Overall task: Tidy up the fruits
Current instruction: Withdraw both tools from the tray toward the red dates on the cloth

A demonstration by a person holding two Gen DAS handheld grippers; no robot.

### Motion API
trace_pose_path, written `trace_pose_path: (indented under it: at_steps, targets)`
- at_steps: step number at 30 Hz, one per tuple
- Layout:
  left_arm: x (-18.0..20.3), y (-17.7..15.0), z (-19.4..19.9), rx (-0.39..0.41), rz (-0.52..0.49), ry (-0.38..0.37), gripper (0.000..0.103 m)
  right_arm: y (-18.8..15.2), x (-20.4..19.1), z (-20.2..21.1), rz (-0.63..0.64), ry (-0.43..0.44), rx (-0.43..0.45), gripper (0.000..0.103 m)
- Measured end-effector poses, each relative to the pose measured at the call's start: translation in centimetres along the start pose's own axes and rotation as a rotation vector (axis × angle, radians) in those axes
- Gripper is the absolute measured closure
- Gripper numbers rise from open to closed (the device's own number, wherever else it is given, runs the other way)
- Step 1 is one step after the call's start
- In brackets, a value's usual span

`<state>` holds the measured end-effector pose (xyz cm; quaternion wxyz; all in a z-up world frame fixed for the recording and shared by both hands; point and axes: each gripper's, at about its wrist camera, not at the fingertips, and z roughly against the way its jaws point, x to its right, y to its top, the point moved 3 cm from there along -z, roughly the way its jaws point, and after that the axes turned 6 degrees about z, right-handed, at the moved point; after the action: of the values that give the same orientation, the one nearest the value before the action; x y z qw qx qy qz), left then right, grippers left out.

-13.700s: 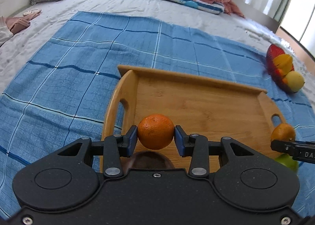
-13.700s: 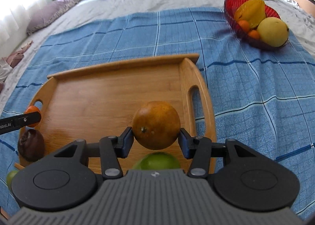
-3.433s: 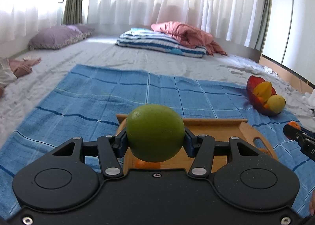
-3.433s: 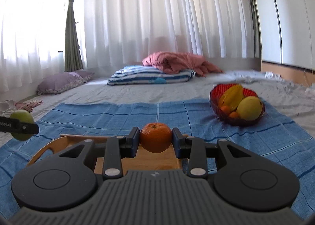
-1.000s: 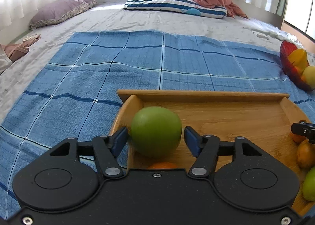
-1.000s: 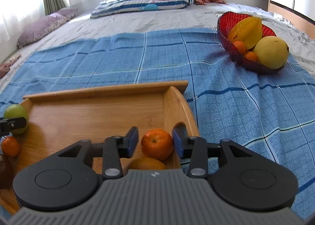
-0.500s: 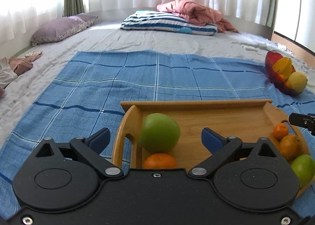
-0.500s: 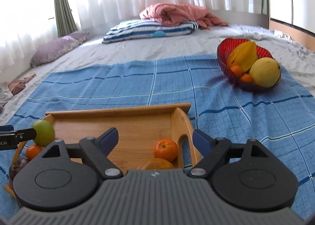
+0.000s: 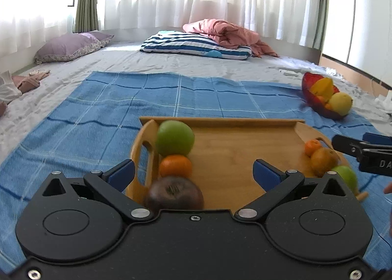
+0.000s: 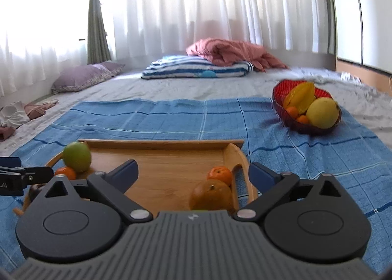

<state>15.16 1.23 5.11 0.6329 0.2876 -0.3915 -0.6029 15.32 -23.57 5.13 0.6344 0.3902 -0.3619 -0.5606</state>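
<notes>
Wooden tray (image 9: 235,152) holds fruit along both handles; my left fingers (image 9: 121,174) and right fingers (image 10: 259,173) stand wide apart, empty, near the red bowl (image 10: 279,106).

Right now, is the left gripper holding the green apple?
No, the left gripper is open and empty, and the green apple sits on the wooden tray.

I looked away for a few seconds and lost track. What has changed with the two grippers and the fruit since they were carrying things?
The left gripper let go of the green apple; it now sits at the wooden tray's left end. The right gripper released the small mandarin at the right end. Both have opened wide and pulled back. The red fruit bowl stayed put.
</notes>
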Motion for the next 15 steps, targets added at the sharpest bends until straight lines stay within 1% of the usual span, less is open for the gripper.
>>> trace_pose_path:
  at_steps: [5, 11, 15]
  targets:
    - [0.4, -2.1, 1.6, 0.003, 0.011, -0.025, 0.000, -1.2, -1.5, 2.2, 0.054, -0.003, 0.062, 0.000]
    - [0.6, -4.4, 2.8, 0.010, 0.002, -0.027, 0.000, -3.1, -2.6, 4.0, 0.062, -0.002, 0.086, 0.000]
    - [0.5, -5.5, 3.3, 0.029, -0.002, -0.025, 0.000, -4.7, -3.5, 5.1, 0.069, -0.007, 0.100, 0.000]
